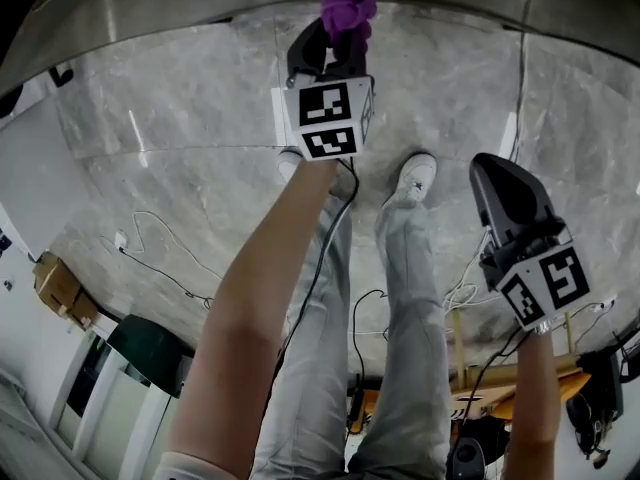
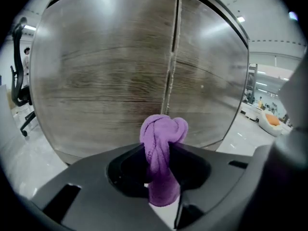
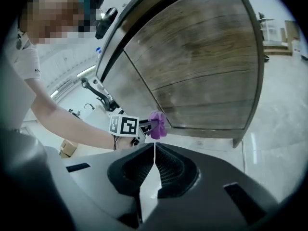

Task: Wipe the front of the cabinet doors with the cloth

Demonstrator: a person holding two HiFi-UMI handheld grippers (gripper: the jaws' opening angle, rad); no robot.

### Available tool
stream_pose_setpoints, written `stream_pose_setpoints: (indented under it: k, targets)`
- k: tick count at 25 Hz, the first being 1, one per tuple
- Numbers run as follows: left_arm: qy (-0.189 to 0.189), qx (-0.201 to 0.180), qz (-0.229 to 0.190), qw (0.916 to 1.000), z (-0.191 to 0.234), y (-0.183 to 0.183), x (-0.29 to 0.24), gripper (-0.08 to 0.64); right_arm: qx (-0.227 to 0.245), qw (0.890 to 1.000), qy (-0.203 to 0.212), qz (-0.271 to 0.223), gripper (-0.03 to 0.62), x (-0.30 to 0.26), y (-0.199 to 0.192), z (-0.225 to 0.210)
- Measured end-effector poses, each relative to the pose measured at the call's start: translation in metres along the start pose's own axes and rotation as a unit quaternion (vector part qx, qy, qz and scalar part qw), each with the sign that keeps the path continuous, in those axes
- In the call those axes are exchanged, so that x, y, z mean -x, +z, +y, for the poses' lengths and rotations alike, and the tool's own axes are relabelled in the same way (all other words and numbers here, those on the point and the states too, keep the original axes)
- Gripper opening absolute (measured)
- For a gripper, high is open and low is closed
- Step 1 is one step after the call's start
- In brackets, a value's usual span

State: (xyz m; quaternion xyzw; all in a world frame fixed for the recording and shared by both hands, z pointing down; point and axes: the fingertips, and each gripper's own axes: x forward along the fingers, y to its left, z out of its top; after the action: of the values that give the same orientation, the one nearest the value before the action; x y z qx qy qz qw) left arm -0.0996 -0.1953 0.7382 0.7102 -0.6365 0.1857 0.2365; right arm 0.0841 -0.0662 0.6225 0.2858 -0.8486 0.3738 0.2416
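Observation:
A bunched purple cloth (image 2: 161,146) sticks out between the jaws of my left gripper (image 1: 336,40), which is shut on it. Ahead of it in the left gripper view stand two wood-grain cabinet doors (image 2: 106,76), split by a vertical seam (image 2: 171,66). The cloth (image 3: 158,124) hangs low in front of the cabinet (image 3: 202,66), and I see no contact with the doors. My right gripper (image 1: 492,173) is held lower and to the right, away from the cabinet. Its jaws are shut with nothing between them.
The person's legs and white shoes (image 1: 412,176) stand on a marble-look floor (image 1: 180,148) below the cabinet. Cables (image 1: 165,268) trail across the floor. Cardboard boxes (image 1: 58,286) lie at the left. An office chair (image 2: 18,88) stands left of the cabinet.

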Motion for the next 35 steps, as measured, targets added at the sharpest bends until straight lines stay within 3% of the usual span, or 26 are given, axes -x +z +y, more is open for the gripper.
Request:
stream_pose_setpoints:
  k: [4, 9, 14, 20, 32, 35]
  targets:
    - [-0.014, -0.029, -0.005, 0.9995, -0.003, 0.002, -0.018, 0.114, -0.031, 0.999, -0.031, -0.021, 0.029, 0.006, -0.005, -0.009]
    - [-0.031, -0.078, 0.000, 0.9965, 0.017, 0.004, -0.026, 0.114, -0.024, 0.999, -0.024, -0.021, 0.029, -0.009, -0.010, 0.018]
    - [-0.033, -0.105, 0.002, 0.9939, 0.069, 0.009, -0.011, 0.114, -0.017, 1.000, -0.016, -0.021, 0.029, -0.038, -0.014, 0.056]
    - [-0.003, -0.136, 0.023, 0.9904, 0.169, 0.004, 0.015, 0.114, -0.016, 1.000, -0.005, -0.026, 0.029, -0.082, -0.008, 0.105]
    - [0.087, -0.095, 0.054, 0.9903, 0.324, -0.007, 0.061, 0.114, 0.010, 0.999, -0.016, -0.027, 0.029, -0.126, 0.014, 0.162]
    - [0.098, -0.116, 0.052, 0.9870, 0.349, 0.006, 0.077, 0.114, 0.011, 0.999, -0.016, -0.033, 0.029, -0.128, 0.026, 0.181]
